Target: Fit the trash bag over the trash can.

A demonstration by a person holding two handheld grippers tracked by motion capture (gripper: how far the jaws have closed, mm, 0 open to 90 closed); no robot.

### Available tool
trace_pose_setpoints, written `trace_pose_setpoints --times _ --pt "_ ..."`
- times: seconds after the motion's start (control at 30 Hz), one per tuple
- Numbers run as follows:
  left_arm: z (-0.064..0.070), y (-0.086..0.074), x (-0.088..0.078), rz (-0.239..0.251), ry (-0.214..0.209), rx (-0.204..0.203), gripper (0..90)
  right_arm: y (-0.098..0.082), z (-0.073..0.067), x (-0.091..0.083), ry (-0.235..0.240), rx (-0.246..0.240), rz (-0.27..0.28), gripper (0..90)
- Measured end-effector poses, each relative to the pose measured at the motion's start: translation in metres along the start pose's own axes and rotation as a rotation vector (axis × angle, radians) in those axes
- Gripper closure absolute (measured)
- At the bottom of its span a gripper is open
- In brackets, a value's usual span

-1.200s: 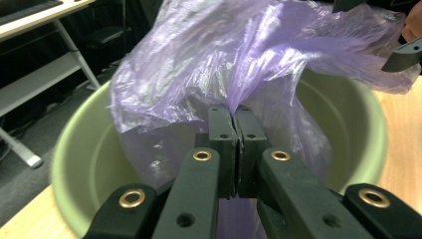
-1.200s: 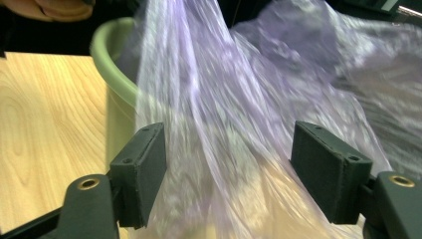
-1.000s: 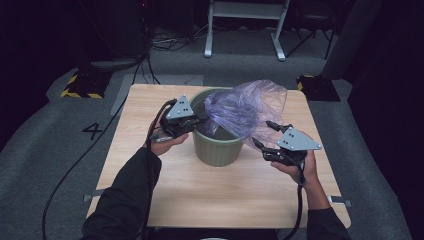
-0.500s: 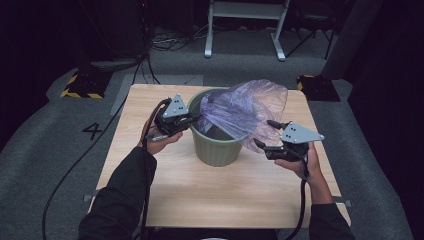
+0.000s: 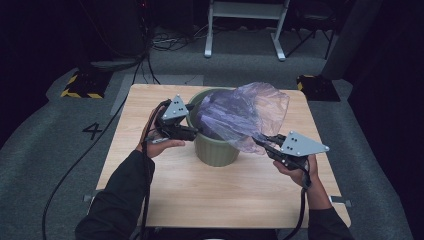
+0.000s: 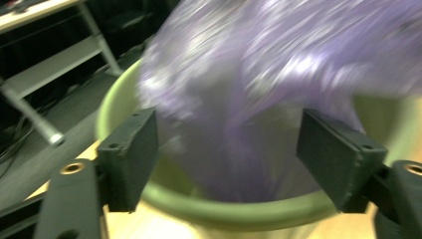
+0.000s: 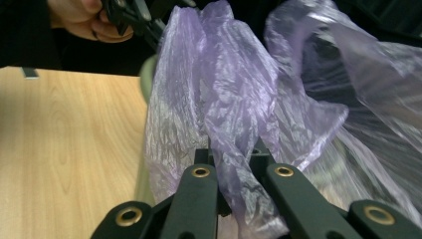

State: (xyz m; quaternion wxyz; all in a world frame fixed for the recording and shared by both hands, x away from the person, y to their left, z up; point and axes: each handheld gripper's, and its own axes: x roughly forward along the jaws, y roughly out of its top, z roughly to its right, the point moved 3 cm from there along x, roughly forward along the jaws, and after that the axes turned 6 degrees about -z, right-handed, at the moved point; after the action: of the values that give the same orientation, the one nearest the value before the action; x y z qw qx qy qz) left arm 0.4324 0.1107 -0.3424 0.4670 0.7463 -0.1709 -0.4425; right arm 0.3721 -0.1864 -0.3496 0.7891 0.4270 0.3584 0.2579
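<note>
A green bin (image 5: 215, 150) stands mid-table with a crumpled purple plastic bag (image 5: 240, 112) spilling out of it toward the right. My left gripper (image 5: 196, 131) is at the bin's left rim. Its jaws have just been opening and now stand open in the left gripper view (image 6: 244, 149), with the blurred bag (image 6: 259, 74) and the rim (image 6: 224, 209) beyond them, untouched. My right gripper (image 5: 259, 142) is at the bin's right side. Its jaws have just been closing and are shut (image 7: 234, 159) on a fold of the bag (image 7: 224, 89).
The wooden table (image 5: 165, 200) has bare room in front of the bin and on both sides. On the floor behind it are a metal frame (image 5: 245, 30), cables, and two black boxes (image 5: 82, 85) with yellow stripes. A "4" (image 5: 92, 130) marks the carpet at left.
The right gripper's jaws, spread apart before, now pinch the bag's lower right edge. The left gripper's jaws have parted at the bin's left rim. The bin has not moved.
</note>
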Motion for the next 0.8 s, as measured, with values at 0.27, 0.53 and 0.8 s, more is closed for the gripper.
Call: trace_pose_setpoints --times 0.27,0.53,0.8 --pt "0.000 -0.006 -0.009 -0.032 0.029 0.030 19.7 0.001 0.002 -0.003 -0.063 0.005 -0.039 90.0" --pt "-0.013 -0.008 -0.012 0.038 -0.024 -0.064 19.9 -0.004 0.026 -0.016 -0.185 0.064 -0.045 90.0" --pt "0.024 0.026 -0.020 0.121 -0.096 0.056 19.3 0.009 0.009 -0.011 -0.102 -0.003 -0.030 89.7"
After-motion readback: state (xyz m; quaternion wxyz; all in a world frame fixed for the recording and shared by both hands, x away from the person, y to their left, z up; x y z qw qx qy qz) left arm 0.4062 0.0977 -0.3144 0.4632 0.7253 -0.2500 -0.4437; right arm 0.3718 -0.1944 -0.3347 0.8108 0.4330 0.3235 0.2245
